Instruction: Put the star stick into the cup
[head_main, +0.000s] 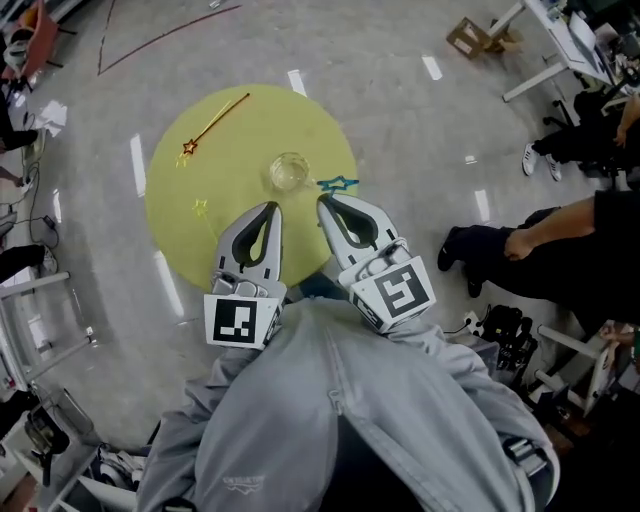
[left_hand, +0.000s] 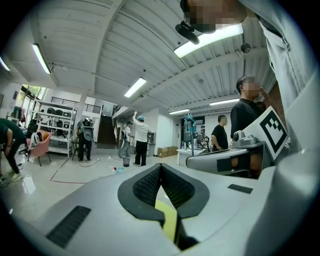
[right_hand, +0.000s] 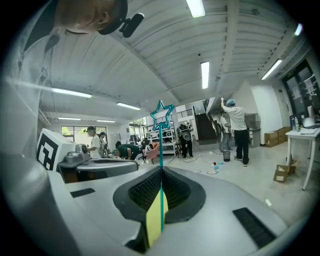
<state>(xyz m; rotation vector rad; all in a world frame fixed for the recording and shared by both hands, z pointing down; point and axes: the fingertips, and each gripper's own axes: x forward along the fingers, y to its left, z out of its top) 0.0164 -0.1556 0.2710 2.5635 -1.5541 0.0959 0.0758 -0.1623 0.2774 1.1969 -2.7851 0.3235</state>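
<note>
Both grippers reach forward over the round table's (head_main: 180, 215) near edge. The right gripper (head_main: 325, 203) is clamped on the teal star stick (right_hand: 161, 150) beside the cup (head_main: 290, 172). The left gripper (head_main: 271, 208) is closed and empty.

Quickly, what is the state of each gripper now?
Left gripper: closed, empty.
Right gripper: closed on the teal star stick.

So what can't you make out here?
The cup: head view only, too small to tell whether it holds anything.
The teal star stick: head view shows only its star; the right gripper covers the shaft.
The yellow star stick: faint against the yellow table, head view; length unclear.
</note>
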